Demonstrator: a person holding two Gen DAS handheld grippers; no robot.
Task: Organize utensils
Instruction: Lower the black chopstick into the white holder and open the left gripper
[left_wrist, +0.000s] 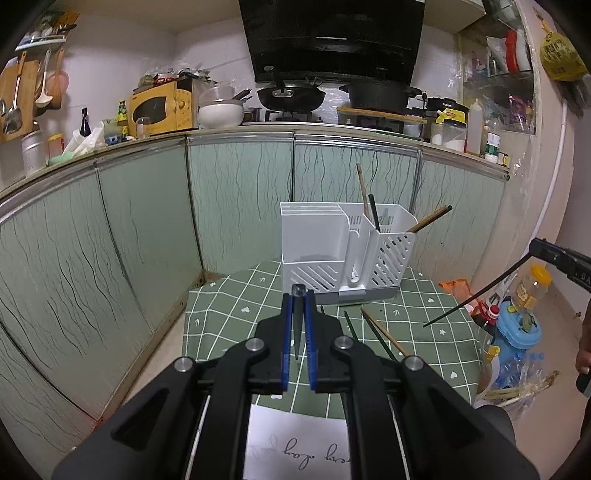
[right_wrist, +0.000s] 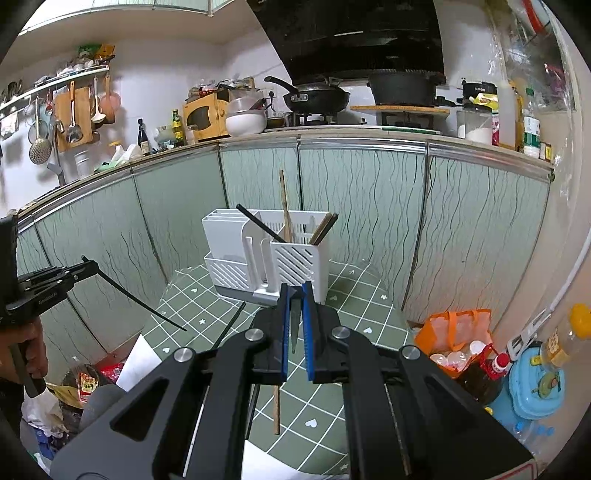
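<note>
- A sheet of paper with handwriting lies at the near edge of the table; only the left wrist view shows the writing.
- The left gripper is closed on a dark chopstick. In its own view the stick is only a short sliver between the blue pads. The right wrist view shows its full length, slanting from the left gripper down and to the right, with its tip above the cloth.
- The right gripper is likewise clamped on a second dark chopstick, foreshortened in its own camera. From the left wrist view this stick runs from the right gripper down and to the left, its free end hanging over the table.
- Loose chopsticks lie flat on the green checked cloth, pointing roughly towards the rack. The right wrist view shows a wooden one partly hidden under the gripper.
- Further back on the table stands a white rack. In its slotted right compartment, a tall wooden chopstick stands nearly upright, a black one is beside it, and a brown pair leans out to the right.
- Behind are green cabinet doors and a counter with pots.
</note>
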